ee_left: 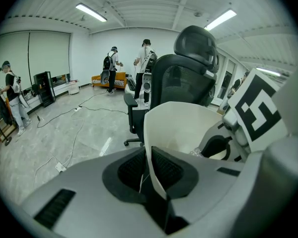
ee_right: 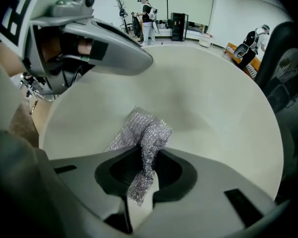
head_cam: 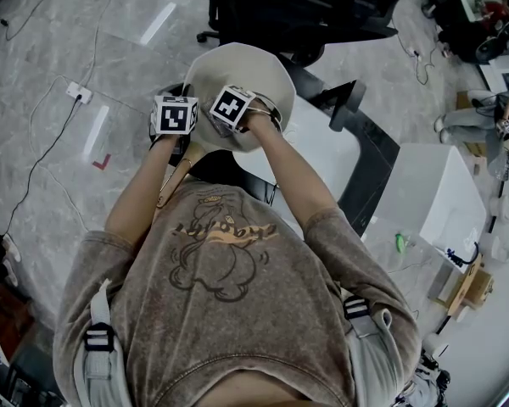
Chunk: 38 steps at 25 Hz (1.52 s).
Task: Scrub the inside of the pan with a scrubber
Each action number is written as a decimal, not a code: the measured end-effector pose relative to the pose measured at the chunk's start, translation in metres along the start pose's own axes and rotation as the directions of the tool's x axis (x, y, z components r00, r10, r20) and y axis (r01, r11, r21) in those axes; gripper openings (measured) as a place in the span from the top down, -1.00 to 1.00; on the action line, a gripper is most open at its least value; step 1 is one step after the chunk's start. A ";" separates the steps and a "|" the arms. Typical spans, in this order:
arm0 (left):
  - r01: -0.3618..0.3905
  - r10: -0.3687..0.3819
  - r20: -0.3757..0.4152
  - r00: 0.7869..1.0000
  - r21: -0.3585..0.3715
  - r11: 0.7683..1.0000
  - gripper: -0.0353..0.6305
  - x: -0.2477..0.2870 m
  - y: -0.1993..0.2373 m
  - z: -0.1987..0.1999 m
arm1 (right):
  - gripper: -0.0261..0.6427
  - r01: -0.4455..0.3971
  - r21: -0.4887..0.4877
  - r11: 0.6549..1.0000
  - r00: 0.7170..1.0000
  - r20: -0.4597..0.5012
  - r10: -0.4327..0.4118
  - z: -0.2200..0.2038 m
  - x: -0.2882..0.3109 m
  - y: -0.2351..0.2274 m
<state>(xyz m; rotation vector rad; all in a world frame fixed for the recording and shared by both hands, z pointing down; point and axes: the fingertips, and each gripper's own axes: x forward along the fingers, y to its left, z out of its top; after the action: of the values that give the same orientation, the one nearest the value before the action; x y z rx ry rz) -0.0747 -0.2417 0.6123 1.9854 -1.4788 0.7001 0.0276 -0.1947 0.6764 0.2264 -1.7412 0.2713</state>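
Observation:
A cream-white pan (head_cam: 246, 75) is held up in front of the person, tilted. My left gripper (ee_left: 148, 168) is shut on the pan's rim (ee_left: 150, 133), whose thin edge sits between the dark pads. My right gripper (ee_right: 145, 171) points down into the pan's inside (ee_right: 208, 98) and is shut on a silver mesh scrubber (ee_right: 145, 133), which lies against the pan's inner wall. In the right gripper view the left gripper (ee_right: 92, 41) clamps the rim at upper left. In the head view both marker cubes (head_cam: 176, 114) (head_cam: 235, 107) sit side by side at the pan's near edge, hiding the jaws.
A black office chair (ee_left: 186, 68) stands just behind the pan. A white table (head_cam: 433, 197) is to the right. A cable and socket (head_cam: 79, 93) lie on the grey floor at left. Several people stand at the far end of the room (ee_left: 144, 68).

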 end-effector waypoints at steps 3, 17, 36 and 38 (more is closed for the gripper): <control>-0.002 0.002 -0.001 1.000 -0.004 1.000 0.76 0.001 0.000 0.000 | 0.69 0.002 0.023 1.000 0.999 0.053 -0.003 0.014 0.005 -0.002; 0.010 -0.010 -0.037 0.999 0.016 1.000 0.76 0.005 -0.003 -0.010 | 0.69 0.180 0.194 0.964 0.955 0.199 -0.218 0.031 -0.005 -0.054; 0.040 -0.040 0.000 0.999 0.016 0.999 0.74 -0.015 -0.002 0.001 | 0.68 0.111 0.375 0.920 0.917 0.318 -0.240 0.021 -0.028 -0.056; 0.047 -0.048 0.005 0.999 0.014 0.999 0.74 -0.019 -0.003 0.001 | 0.68 0.095 0.400 0.912 0.895 0.366 -0.254 0.023 -0.038 -0.053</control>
<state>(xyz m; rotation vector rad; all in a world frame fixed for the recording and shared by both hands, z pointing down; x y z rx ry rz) -0.0768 -0.2287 0.5978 2.0273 -1.4284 0.6876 0.0287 -0.2525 0.6378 0.7671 -2.0587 0.4455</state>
